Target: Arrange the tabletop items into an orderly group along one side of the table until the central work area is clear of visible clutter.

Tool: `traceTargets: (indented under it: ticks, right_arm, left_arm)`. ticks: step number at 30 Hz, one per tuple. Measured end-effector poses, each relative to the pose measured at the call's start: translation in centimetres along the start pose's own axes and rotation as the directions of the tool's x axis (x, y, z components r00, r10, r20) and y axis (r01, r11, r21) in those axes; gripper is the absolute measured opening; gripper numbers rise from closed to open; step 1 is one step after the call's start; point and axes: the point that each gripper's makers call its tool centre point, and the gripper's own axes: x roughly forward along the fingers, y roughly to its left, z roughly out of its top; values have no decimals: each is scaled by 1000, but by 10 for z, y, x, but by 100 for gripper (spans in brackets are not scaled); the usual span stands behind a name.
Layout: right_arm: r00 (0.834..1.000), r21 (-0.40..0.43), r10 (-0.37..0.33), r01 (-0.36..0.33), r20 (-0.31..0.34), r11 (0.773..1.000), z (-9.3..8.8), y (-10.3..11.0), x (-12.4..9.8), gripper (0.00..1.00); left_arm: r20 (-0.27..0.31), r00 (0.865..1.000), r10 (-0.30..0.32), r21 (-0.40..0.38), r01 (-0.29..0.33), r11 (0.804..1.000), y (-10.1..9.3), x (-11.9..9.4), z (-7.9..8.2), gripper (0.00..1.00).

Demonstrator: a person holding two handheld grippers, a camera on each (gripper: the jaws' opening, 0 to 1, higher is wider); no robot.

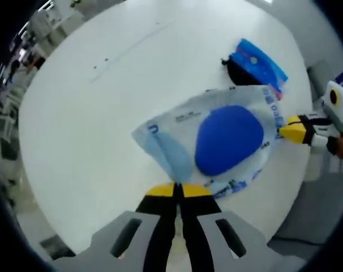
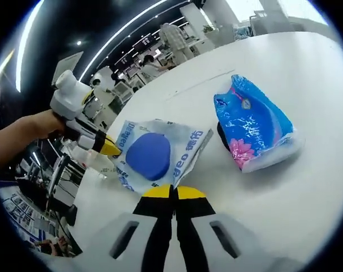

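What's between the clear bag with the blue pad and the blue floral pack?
In the right gripper view, bare white table separates the clear bag from the floral pack.

Blue printed lettering can be seen along the edges of the clear plastic bag (image 2: 160, 153) around the blue pad, in both the left and right gripper views (image 1: 217, 141), but it is distorted and cannot be read with certainty. Small print and a round mark are carried on the blue flowered packet (image 2: 253, 124), too small to be read.
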Motion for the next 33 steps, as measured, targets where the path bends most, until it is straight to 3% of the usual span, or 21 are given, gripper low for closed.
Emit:
traceTargets:
  ticks: [1,5,9,10,15,16,22,23,24,27,29,30,31,33]
  right_arm:
    - [1000,5,13,-13,-1,1000,0,3,2,0]
    - [1000,43,26,-26,3,999,-1,6,8,0]
    - [1000,57,29,-29,3,998,-2,8,12,0]
    - [1000,70,31,-31,0,997,-3,8,14,0]
    - [999,89,34,-33,-7,996,-6,9,19,0]
    - [999,112,41,-38,-18,993,-9,10,24,0]
    - [998,142,45,-40,-33,989,-13,13,31,0]
    - [998,179,51,-42,-43,983,-15,15,35,0]
    - [997,208,65,-53,-51,977,-19,18,39,0]
    - [995,273,82,-63,-57,960,-21,22,52,0]
    - [995,316,87,-66,-54,947,-22,22,57,0]
    - [994,350,98,-73,-56,934,-23,23,60,0]
    - [993,385,102,-70,-63,920,-25,21,62,0]
    - [991,401,116,-78,-70,913,-26,23,62,0]
  left_arm:
    - [-43,999,-10,18,11,1000,2,9,-4,0]
    - [-114,993,-36,31,39,999,9,30,-11,0]
    - [-186,982,-44,51,54,997,12,42,-23,0]
    - [-228,972,-49,69,67,995,13,46,-31,0]
    - [-268,962,-49,78,73,994,16,55,-39,0]
    - [-304,951,-52,66,75,995,17,62,-45,0]
    - [-330,943,-39,123,84,989,17,68,-43,0]
    - [-361,931,-56,130,109,986,14,75,-47,0]
    - [-416,907,-66,101,118,988,17,85,-63,0]
    - [-454,888,-72,64,113,992,24,97,-78,0]
    - [-489,868,-85,61,131,990,20,99,-82,0]
    - [-515,851,-105,26,138,990,24,103,-84,0]
    - [-529,835,-152,-57,143,988,18,101,-85,0]
    - [-527,833,-170,-88,145,986,16,103,-87,0]
